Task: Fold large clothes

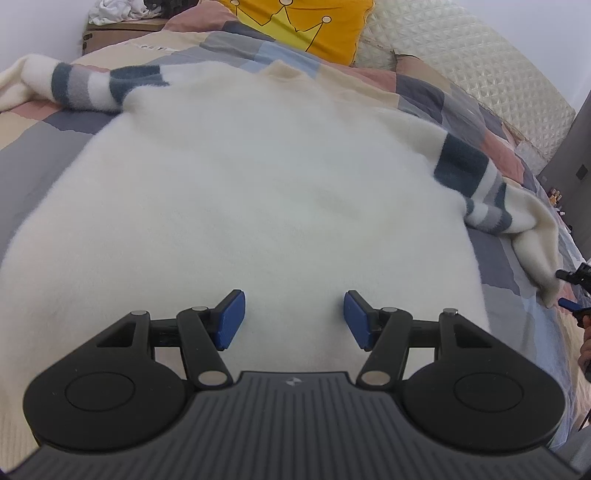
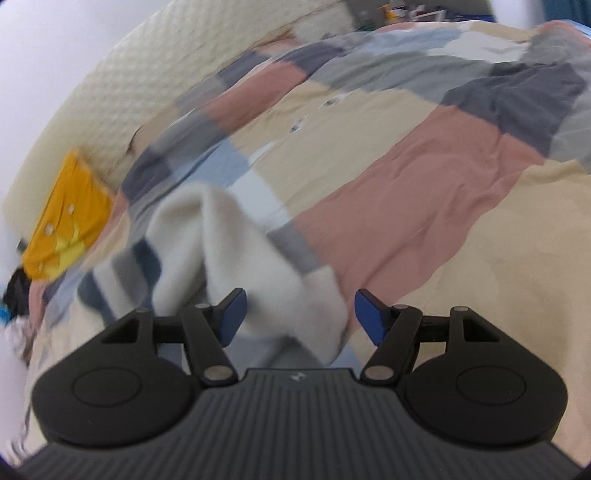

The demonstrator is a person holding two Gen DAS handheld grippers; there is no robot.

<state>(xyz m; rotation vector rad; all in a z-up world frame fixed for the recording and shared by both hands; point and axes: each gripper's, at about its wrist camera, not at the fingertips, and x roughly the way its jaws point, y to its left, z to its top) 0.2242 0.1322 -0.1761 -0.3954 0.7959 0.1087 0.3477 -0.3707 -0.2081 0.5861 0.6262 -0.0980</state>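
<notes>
The white fleece sweater [image 1: 236, 192] lies spread flat, body uppermost, on the patchwork bedcover [image 1: 417, 92], filling most of the left wrist view. Its two sleeves carry bands of dark teal, grey and white: the left sleeve [image 1: 88, 88] runs out toward the upper left, and the right sleeve [image 1: 491, 192] trails down the right side, its plain cuff end near the edge of the cover.

My left gripper [image 1: 294, 317] hovers over the lower part of the sweater's body. Its jaws stand well apart, the blue pads [image 1: 231, 319] show clear fleece between them, and nothing is gripped.

In the right wrist view, which is blurred, my right gripper [image 2: 300, 317] sits over the cuff end of that right sleeve [image 2: 236, 251]. The jaws are likewise parted; a fold of the white cuff lies between them, nearer the left pad [image 2: 232, 317], while the right pad [image 2: 369, 317] stands clear of it over the pink and cream cover [image 2: 424, 206]. I cannot tell whether the left pad touches the cloth; no squeeze on it shows. The tips of this gripper also appear at the far right edge of the left wrist view, just beside the cuff.

Beyond the sweater, a yellow cushion [image 1: 306, 26] with a crown drawing leans against the quilted cream headboard [image 1: 476, 74]. A heap of pale laundry [image 1: 114, 11] sits on a box at the upper left
</notes>
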